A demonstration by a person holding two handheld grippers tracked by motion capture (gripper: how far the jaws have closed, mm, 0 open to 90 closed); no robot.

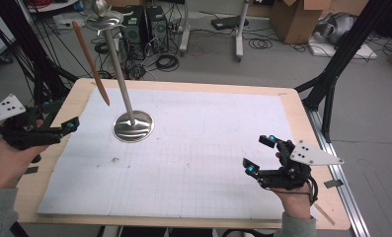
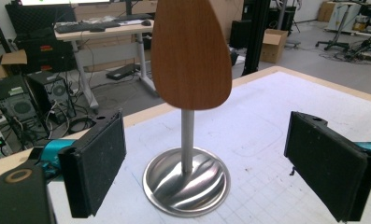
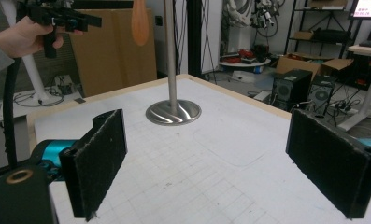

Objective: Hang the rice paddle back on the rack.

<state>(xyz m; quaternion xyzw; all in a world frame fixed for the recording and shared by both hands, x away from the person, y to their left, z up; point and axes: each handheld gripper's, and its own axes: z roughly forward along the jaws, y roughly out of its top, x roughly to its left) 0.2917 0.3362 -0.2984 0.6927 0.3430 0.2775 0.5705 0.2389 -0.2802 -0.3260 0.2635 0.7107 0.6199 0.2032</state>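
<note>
A metal stand [image 1: 133,126] sits on the white mat of the surface [image 1: 193,148], at about ten o'clock from the mat's middle in the high view. Its round base rests flat on the mat and a thin pole rises from it, leaning toward twelve o'clock in that view, up to a small dish at the top. A wooden spatula [image 1: 91,61] hangs from the top of the stand, its blade end pointing down and clear of the mat, at about ten o'clock from the base.

The left tool [image 1: 67,127] is held at the surface's nine o'clock edge, near the stand's base but not touching it. Its jaws stand wide apart with nothing between them. In the left gripper view the spatula's blade [image 2: 191,53] hangs just ahead of the open jaws, in front of the pole, with the base [image 2: 187,181] below.

The right tool [image 1: 259,154] hovers over the mat at about four o'clock, well apart from the stand. Its jaws also stand wide apart, gripping nothing.
</note>
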